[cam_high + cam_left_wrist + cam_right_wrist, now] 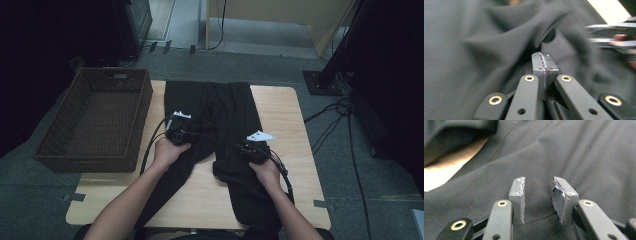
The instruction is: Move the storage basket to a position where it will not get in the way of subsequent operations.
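- Where the black cloth trousers (220, 125) lie spread along the pale wooden table (285, 115), both grippers rest on them
- left gripper (544, 65): jaws pressed together; whether cloth is pinched, cannot tell
- right gripper (539, 195): jaws partly apart over the fabric; nothing gripped
- brown woven basket (95, 120) at table's left
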